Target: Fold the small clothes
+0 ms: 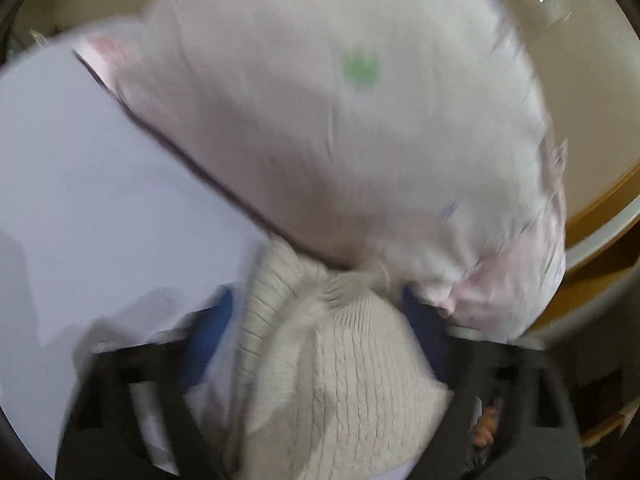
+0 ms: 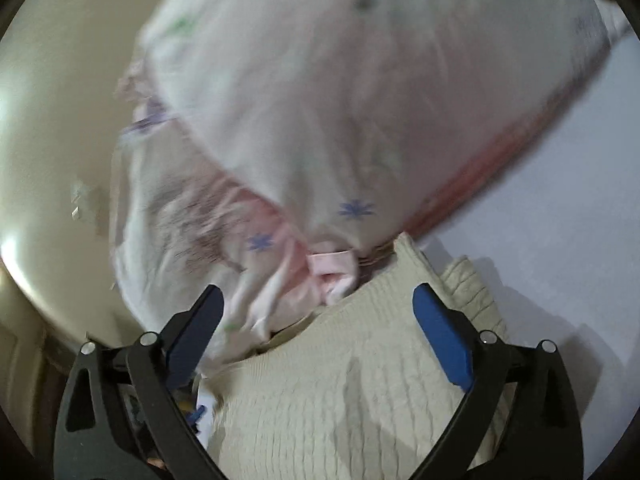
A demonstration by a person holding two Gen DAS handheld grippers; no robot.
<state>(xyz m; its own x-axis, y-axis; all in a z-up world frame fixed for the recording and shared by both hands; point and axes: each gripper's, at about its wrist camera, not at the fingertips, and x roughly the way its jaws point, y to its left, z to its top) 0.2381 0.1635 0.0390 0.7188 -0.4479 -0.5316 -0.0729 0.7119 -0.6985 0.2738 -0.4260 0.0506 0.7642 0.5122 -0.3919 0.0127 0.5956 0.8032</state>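
A cream cable-knit garment lies between the fingers of my left gripper; its blue pads stand wide apart, and whether they grip the knit is unclear. A white garment with green and blue prints and pink trim lies blurred just beyond it. In the right wrist view the same knit lies under my right gripper, whose blue pads stand wide apart. The printed garment with a pink bow is ahead.
A pale lavender surface lies under the clothes. A cream rounded rim and a wooden edge border it.
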